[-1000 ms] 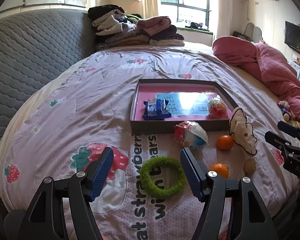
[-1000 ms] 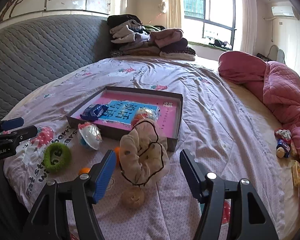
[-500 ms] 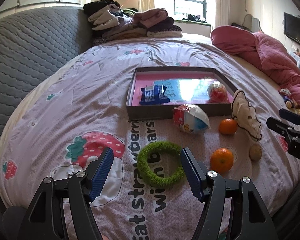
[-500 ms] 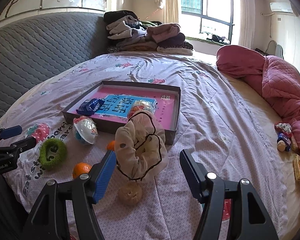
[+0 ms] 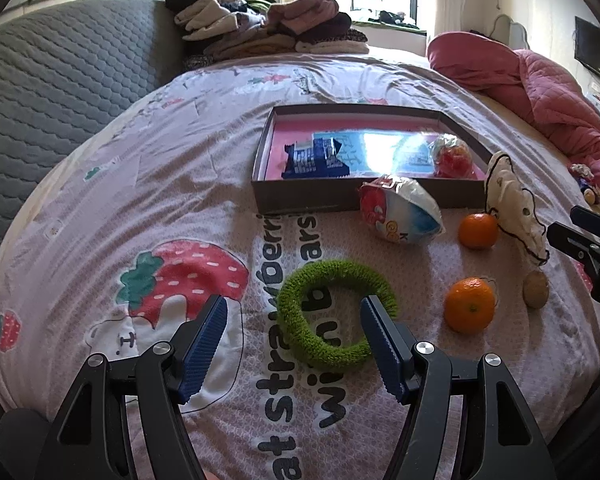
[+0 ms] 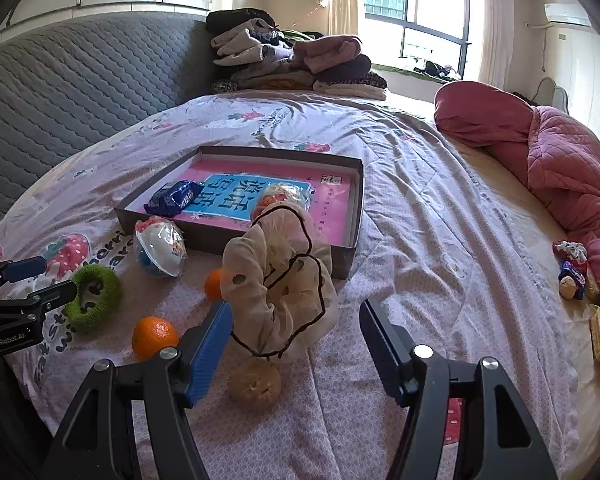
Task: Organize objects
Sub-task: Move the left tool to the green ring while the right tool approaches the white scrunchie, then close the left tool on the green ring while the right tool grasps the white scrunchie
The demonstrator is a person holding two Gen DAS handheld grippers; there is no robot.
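A shallow box with a pink floor lies on the bed; it also shows in the right wrist view. In it are a blue snack pack and a red wrapped ball. A green fuzzy ring lies on the sheet, its right side around the right finger of my open left gripper. My open right gripper stands around a cream scrunchie, with a brown nut below it. Two oranges and a toy egg lie nearby.
A grey quilted headboard rises at the left. Folded clothes are piled at the back. A pink quilt lies along the right, with small toys beside it. The bed's front edge is just under both grippers.
My left gripper has moved forward and down, so its right finger now sits inside the green ring. My right gripper has moved closer to the scrunchie. Both stayed open.
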